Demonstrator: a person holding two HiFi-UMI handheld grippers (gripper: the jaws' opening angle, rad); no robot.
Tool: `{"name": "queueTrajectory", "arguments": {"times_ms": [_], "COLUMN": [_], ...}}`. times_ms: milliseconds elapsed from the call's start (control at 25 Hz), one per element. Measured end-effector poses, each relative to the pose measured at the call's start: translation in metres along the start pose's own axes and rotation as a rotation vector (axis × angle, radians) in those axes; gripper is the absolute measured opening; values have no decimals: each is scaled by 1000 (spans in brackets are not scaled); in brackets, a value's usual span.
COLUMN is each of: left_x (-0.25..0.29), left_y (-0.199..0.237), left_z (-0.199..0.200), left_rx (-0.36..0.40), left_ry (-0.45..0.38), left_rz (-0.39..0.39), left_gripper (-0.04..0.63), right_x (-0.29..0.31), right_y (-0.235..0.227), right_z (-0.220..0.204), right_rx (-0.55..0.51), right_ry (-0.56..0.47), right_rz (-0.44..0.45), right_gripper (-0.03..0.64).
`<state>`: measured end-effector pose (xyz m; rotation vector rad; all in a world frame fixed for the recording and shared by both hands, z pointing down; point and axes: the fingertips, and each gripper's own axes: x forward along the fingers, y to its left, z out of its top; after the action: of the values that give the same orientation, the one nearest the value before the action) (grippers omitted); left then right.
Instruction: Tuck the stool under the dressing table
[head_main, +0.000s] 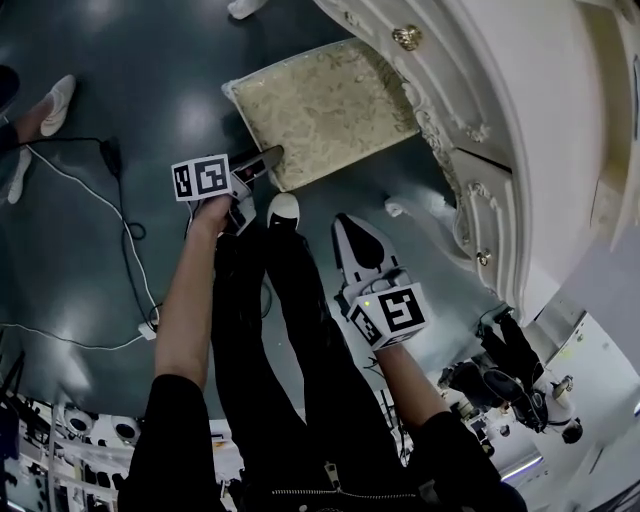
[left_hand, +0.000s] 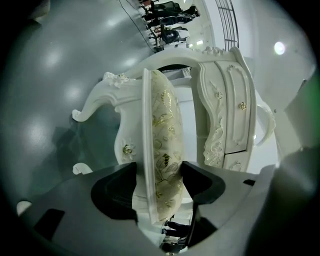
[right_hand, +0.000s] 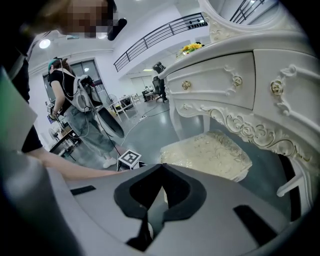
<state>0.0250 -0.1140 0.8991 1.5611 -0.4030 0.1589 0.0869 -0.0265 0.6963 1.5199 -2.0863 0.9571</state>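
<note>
The stool (head_main: 325, 110) has a cream floral cushion on a white carved frame; it stands on the dark floor with its far side at the knee gap of the white dressing table (head_main: 520, 150). My left gripper (head_main: 262, 162) holds the near edge of the seat. In the left gripper view the seat (left_hand: 162, 130) runs edge-on between the wide-set jaws of the left gripper (left_hand: 159, 172), pads against frame and cushion. My right gripper (head_main: 346, 224) hangs shut and empty, short of the stool and apart from it. In the right gripper view its tips (right_hand: 161, 167) meet before the stool (right_hand: 207, 152) and the table's drawers (right_hand: 225, 80).
My own legs and a white shoe (head_main: 284, 210) stand just behind the stool. Cables (head_main: 120, 215) trail over the floor at left, near another person's shoes (head_main: 55, 105). A standing person (right_hand: 75, 110) is farther back. The table's curved leg (head_main: 425, 205) is right of the stool.
</note>
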Motion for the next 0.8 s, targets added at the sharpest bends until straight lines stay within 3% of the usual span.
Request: {"name": "queueTrajectory", "arguments": {"times_ms": [800], "left_x": [103], "left_y": [-35], "left_z": [21], "left_rx": [-4], "left_ry": [-27], "left_rz": [-21], "left_gripper": [296], "right_x": [-15], "right_y": [-50], "right_z": [-7], "right_rx": [36], "right_ry": [-20], "right_rz": [-32], "right_gripper": [3]}}
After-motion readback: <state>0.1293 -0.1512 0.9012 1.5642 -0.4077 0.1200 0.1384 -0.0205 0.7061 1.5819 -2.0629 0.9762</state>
